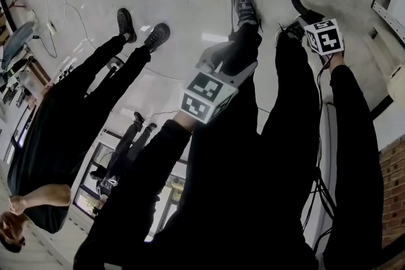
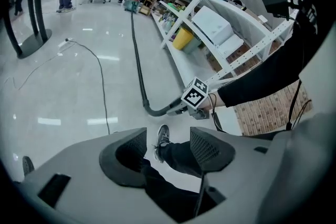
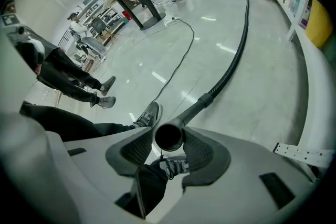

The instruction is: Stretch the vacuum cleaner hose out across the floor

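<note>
My right claw (image 3: 169, 135) grips the open end of the hose (image 3: 231, 68), which runs ahead along the floor (image 3: 262, 107); left claw (image 2: 168, 138) wide, empty; step, I judge: stretching; next: pull back until straight.

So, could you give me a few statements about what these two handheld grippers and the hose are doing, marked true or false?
1. The right gripper grips the open end of the hose. True.
2. The left gripper holds the hose too. False: its jaws stand apart with nothing in them.
3. The hose lies coiled in a heap. False: it runs long across the floor.
4. A thin cable also lies on the floor. True.
</note>
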Demonstrator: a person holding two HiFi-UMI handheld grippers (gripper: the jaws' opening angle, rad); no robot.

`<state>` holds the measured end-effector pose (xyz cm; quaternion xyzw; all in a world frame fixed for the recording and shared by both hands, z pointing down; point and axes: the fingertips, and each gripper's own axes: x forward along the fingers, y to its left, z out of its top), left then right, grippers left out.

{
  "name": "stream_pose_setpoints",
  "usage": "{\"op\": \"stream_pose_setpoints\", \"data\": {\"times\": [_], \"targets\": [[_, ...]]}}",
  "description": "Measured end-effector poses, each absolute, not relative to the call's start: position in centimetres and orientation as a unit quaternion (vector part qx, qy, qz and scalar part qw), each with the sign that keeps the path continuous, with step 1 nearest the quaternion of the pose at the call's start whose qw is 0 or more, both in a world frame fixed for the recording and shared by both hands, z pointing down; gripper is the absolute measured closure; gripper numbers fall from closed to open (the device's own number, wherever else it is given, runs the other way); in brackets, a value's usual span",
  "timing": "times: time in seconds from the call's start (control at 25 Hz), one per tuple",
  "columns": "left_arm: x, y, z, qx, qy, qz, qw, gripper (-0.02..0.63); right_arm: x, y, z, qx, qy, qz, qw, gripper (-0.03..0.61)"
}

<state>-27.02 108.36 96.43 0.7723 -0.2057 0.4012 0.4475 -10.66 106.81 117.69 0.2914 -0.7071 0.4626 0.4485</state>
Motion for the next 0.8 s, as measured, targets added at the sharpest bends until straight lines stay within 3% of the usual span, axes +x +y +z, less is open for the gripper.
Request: {"op": "stream_pose_setpoints", "data": {"times": [0.16, 0.8], "targets": [[-28.4, 108.5, 96.6, 0.766, -0.215, 0.399, 0.456, 0.342, -11.5, 107.0, 117.2, 0.297, -0.704, 0.483, 0.428, 0.327], [-27.1, 102.8, 90.9, 0.804, -0.216, 0.386, 0.398, 0.342, -11.3, 110.9, 108.5, 0.328, -0.692, 0.534, 0.359, 0.327]]}}
